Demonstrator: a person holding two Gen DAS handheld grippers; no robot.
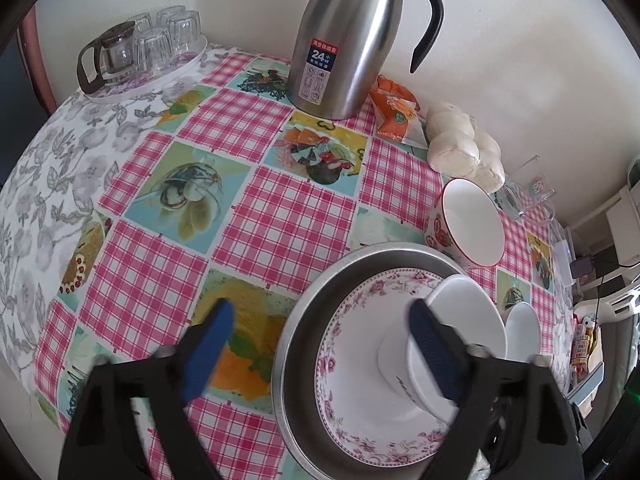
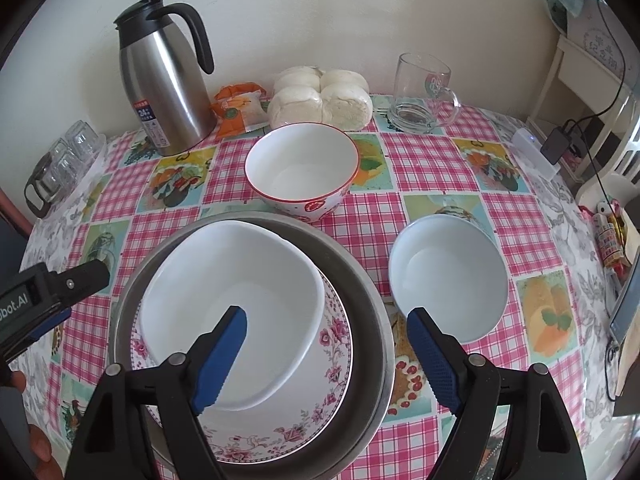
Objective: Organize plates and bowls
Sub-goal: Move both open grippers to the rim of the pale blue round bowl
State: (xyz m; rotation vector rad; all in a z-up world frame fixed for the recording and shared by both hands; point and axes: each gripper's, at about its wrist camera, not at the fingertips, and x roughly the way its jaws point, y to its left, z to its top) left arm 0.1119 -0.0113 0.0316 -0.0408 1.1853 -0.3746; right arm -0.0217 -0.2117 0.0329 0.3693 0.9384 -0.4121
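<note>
Right wrist view: white bowl (image 2: 232,312) nested on floral plate (image 2: 320,412) in steel pan (image 2: 360,280); red-rimmed bowl (image 2: 302,168) and plain bowl (image 2: 448,276) remain; both grippers (image 2: 326,356) (image 1: 320,344) released

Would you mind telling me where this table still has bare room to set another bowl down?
The widest free patch lies between the glass tray, the thermos and the metal basin. A smaller gap sits right of the white bowl. It is crowded around the red-rimmed bowl, the buns and the glass mug.

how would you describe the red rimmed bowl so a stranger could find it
Start at the steel thermos jug by the wall; the bowl stands in front of the bagged buns, just beyond the metal pan. Only it has a red rim and red-patterned outside.
</note>
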